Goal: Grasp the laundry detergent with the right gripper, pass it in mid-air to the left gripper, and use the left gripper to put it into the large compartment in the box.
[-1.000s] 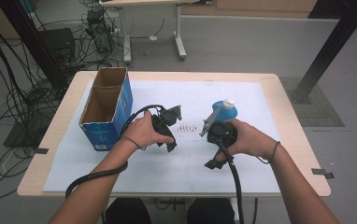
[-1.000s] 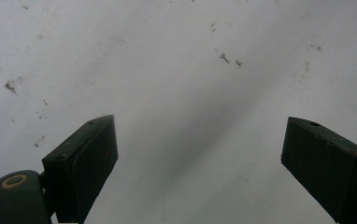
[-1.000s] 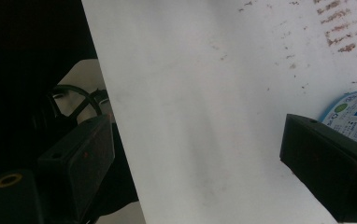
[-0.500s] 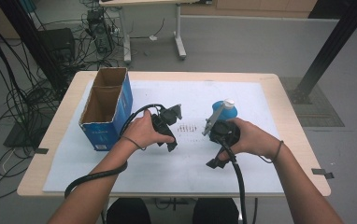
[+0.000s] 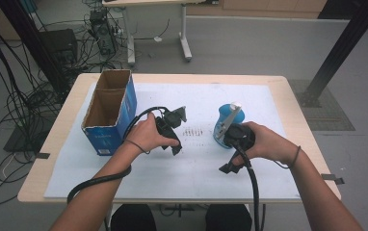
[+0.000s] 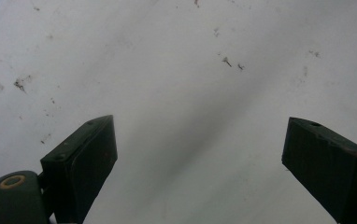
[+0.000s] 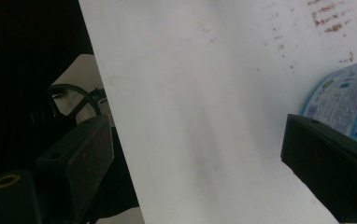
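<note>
I am holding my left hand-held gripper (image 5: 171, 131) over the middle of the worktop (image 5: 269, 84), its jaws released and gripping nothing; the left gripper view is showing bare white sheet (image 6: 176, 84) between them. My right hand-held gripper (image 5: 230, 147) is sitting just beside the blue bottle (image 5: 226, 121), jaws spread with nothing between them. The right gripper view is catching the bottle's printed label (image 7: 345, 100) just behind one jaw, and the sheet's near edge. The high view is adding the open cardboard box (image 5: 110, 110) lying toward the worktop's left edge, well apart from the bottle.
</note>
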`<state>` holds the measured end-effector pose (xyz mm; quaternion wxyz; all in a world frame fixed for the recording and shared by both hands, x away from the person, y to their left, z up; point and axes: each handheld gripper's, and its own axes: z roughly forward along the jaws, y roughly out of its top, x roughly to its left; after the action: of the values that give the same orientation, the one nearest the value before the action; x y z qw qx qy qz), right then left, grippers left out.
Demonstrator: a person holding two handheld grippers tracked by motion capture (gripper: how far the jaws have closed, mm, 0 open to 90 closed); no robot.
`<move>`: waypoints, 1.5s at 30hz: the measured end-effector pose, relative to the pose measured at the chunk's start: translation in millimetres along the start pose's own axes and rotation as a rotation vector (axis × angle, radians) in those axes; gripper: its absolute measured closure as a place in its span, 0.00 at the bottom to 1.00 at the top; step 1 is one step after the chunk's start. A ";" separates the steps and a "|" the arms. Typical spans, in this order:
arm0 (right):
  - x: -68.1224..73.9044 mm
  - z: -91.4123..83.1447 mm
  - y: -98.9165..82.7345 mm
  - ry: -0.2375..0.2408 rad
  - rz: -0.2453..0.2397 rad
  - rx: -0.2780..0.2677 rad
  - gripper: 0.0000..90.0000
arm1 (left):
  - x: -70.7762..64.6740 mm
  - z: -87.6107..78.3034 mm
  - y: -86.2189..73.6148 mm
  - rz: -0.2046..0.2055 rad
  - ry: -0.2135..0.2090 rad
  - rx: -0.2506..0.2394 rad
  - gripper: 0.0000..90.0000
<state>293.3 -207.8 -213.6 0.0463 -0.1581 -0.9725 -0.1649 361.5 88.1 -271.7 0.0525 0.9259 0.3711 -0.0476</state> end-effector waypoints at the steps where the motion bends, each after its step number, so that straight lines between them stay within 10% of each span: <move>1: -0.3 -0.6 -1.1 -0.001 0.003 0.002 0.10 | 0.8 -0.1 -0.1 -0.002 -0.001 0.000 0.12; 45: -24.9 3.0 -74.7 -0.088 0.277 -0.011 0.09 | 2.9 5.7 1.5 -0.013 -0.024 0.007 0.12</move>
<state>292.7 -281.0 -242.8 0.0252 -0.2982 -0.9414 -0.1554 364.3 88.2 -277.6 0.0532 0.9229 0.3764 -0.0604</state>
